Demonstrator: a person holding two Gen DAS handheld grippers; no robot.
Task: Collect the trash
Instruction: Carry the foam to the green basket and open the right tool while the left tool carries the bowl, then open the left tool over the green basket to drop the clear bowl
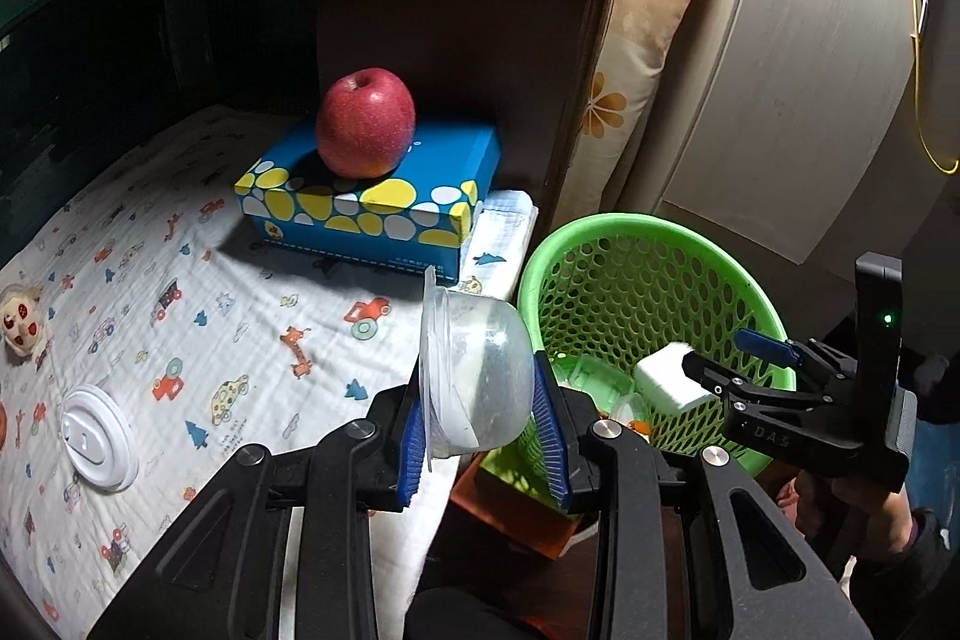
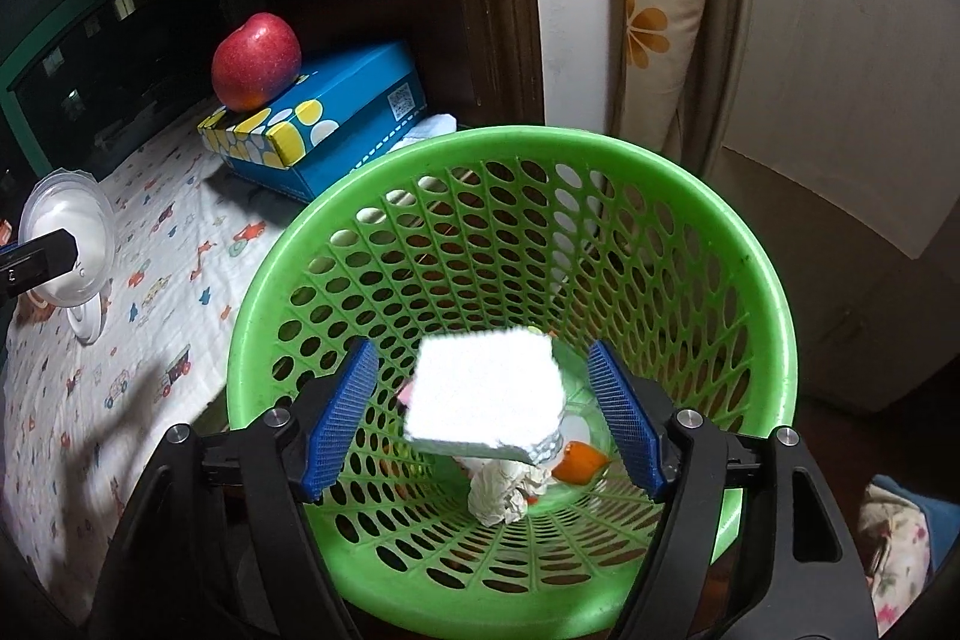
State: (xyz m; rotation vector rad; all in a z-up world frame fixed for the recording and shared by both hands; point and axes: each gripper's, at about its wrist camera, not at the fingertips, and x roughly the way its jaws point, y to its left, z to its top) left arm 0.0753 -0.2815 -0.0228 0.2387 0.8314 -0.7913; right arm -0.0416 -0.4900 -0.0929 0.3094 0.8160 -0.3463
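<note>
My left gripper (image 1: 480, 400) is shut on a clear plastic cup (image 1: 474, 340), which lies tilted on its side above the edge of the patterned cloth (image 1: 180, 280). The cup (image 2: 72, 232) shows in the right wrist view too, at the far left. My right gripper (image 2: 486, 400) hangs open over the green mesh basket (image 2: 516, 142). A white foam block (image 2: 486, 388) sits blurred between its blue pads (image 2: 342, 418), with a gap on each side. In the basket's bottom lie crumpled paper (image 2: 498, 490) and an orange scrap (image 2: 579, 460). From the left wrist view the right gripper (image 1: 732, 358) and block (image 1: 666, 376) are inside the basket (image 1: 600, 226).
A red apple (image 1: 366, 130) rests on a blue spotted tissue box (image 1: 372, 196) at the back of the cloth. A white round lid (image 1: 99, 436) and a small spotted object (image 1: 21, 319) lie at the left. A flowered cushion (image 1: 636, 88) and pale cabinet (image 1: 810, 70) stand behind the basket.
</note>
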